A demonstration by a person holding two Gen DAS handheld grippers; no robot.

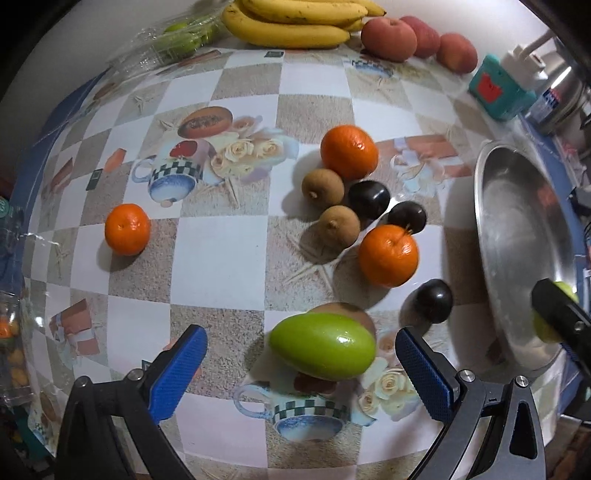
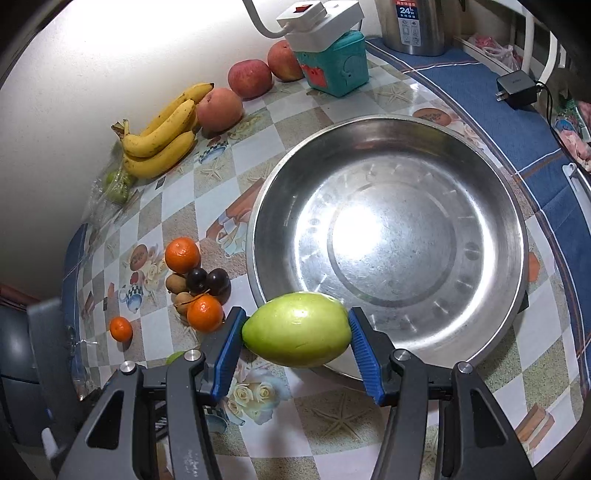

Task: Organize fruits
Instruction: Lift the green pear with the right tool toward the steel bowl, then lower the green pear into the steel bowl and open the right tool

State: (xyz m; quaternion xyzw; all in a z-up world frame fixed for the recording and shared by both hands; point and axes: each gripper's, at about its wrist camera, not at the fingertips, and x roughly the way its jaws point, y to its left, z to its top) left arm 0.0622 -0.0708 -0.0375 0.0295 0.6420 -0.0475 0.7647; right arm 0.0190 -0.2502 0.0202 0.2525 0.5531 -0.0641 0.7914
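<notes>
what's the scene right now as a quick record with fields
left gripper: open, a smooth green oval fruit lying between its blue pads
right gripper: shut on a second green oval fruit, at the near rim of the round steel basin
basin contents: none
loose on table: three oranges, small brown and dark fruits

A home kitchen table — patterned oilcloth (image 2: pixel 258 155), steel basin (image 2: pixel 388 236), thermos flask (image 2: pixel 417 26), bananas (image 2: pixel 162 129).

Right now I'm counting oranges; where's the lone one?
Left wrist view, left side: the lone orange sits alone on the tablecloth, well apart from the fruit cluster.
</notes>
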